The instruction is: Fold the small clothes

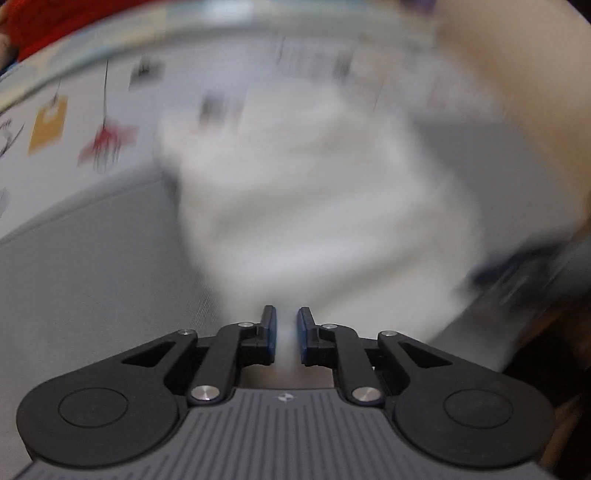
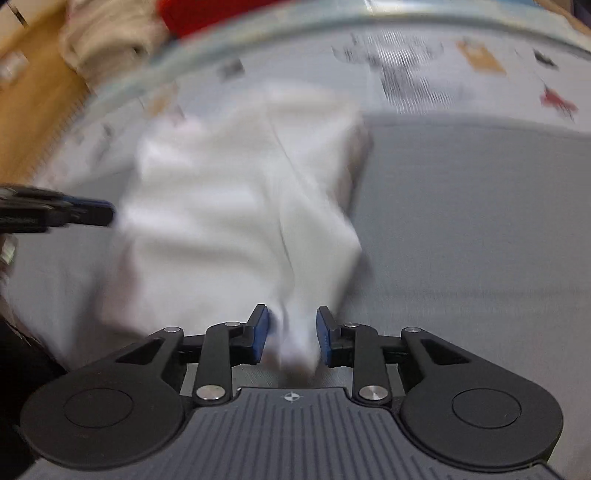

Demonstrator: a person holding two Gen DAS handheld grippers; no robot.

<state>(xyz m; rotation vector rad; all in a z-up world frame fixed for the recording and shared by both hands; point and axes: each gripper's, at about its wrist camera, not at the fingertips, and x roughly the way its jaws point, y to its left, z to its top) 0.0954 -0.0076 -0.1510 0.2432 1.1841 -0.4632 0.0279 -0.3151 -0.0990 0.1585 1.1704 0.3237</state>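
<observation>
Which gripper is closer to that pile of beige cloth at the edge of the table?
Hard to say. The beige pile shows only in the right gripper view, far off; the left gripper view misses it. Both hold the white garment.

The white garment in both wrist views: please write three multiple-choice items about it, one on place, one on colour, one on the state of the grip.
1. Where does the garment lie?
A. on a grey mat
B. inside a basket
C. on a wooden chair

2. What colour are the pads on the fingers?
A. red
B. blue
C. green

3. How does the right gripper stand to the garment?
A. far above it, gripping nothing
B. shut on a hanger
C. fabric between its fingers

Answers:
1 A: the white garment spreads over the grey mat.
2 B: the pads on the fingers are blue in both views.
3 C: a bunch of cloth sits inside the right gripper; the left gripper likewise pinches a thin edge.
</observation>
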